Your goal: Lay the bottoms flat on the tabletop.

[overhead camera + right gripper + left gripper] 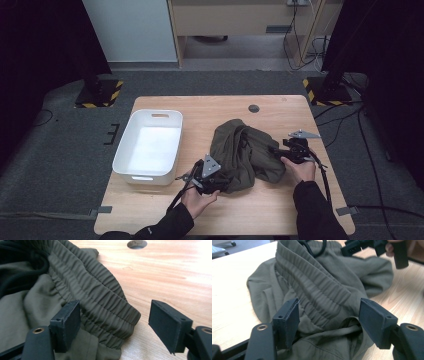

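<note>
White bin (131,138), inside bare

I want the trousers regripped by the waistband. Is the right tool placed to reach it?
Probably yes: the right tool stands open with the olive trousers' waistband lying between its jaws, unobstructed.

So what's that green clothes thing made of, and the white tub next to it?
The olive garment looks like thin woven fabric, matte, maybe cotton or a blend: it crumples softly and its waistband is gathered in elastic ridges. The white tub looks like moulded plastic, smooth and slightly glossy, with rounded corners and a cut-out handle.
</note>
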Motion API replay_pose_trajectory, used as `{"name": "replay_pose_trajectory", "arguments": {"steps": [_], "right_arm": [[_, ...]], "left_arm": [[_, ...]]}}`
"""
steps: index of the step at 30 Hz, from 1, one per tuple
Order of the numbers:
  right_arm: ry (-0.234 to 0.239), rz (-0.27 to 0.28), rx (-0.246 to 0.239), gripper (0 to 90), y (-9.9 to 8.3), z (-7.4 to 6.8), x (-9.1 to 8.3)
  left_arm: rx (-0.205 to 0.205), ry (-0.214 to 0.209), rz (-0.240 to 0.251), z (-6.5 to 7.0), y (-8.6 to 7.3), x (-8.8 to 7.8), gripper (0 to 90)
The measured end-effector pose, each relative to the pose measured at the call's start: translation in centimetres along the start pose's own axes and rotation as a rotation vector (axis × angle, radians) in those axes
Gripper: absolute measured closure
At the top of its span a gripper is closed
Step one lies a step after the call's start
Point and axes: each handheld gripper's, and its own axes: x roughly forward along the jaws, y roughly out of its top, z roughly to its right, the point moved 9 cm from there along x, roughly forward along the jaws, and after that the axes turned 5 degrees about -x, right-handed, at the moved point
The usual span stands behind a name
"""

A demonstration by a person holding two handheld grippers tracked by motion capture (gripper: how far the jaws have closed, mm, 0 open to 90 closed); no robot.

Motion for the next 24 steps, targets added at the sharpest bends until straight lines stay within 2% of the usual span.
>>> {"name": "replay_pose_trajectory", "arguments": {"steps": [4, 7, 8, 12, 15, 19, 21, 22, 24], "right_arm": [[0.034, -0.032, 0.016, 22.6, -0.7, -0.2, 0.9], [0.048, -0.046, 0.006, 23.8, -1.0, -0.5, 1.2], [0.047, -0.046, 0.007, 25.1, -1.1, -0.6, 1.3], [0.045, -0.045, -0.006, 32.5, -1.2, -0.9, 1.4], [0.036, -0.049, -0.011, 33.5, -1.3, -1.0, 1.4], [0.009, -0.038, -0.012, 26.7, -1.1, -0.4, 1.4], [0.013, -0.049, 0.023, 19.2, -1.3, -0.1, 1.6], [0.022, -0.059, 0.05, 17.5, -1.5, 0.0, 1.7], [0.036, -0.073, 0.066, 15.9, -1.8, 0.0, 2.0]], "left_arm": [[0.014, 0.05, -0.02, -0.7, -0.4, 1.0, 35.0], [-0.034, 0.059, -0.039, -1.4, -0.6, 1.4, 48.8], [-0.038, 0.065, -0.042, -1.6, -0.6, 1.4, 53.5], [-0.045, 0.083, -0.065, -2.4, -0.8, 1.2, 61.7], [-0.064, 0.09, -0.07, -2.9, -0.7, 0.8, 65.4], [-0.099, 0.098, -0.059, -3.8, -0.3, 0.0, 69.3], [-0.114, 0.106, -0.062, -4.4, -0.2, -0.3, 71.1], [-0.12, 0.112, -0.063, -4.6, -0.2, -0.4, 71.5], [-0.125, 0.122, -0.067, -5.0, -0.3, -0.6, 72.1]]}}
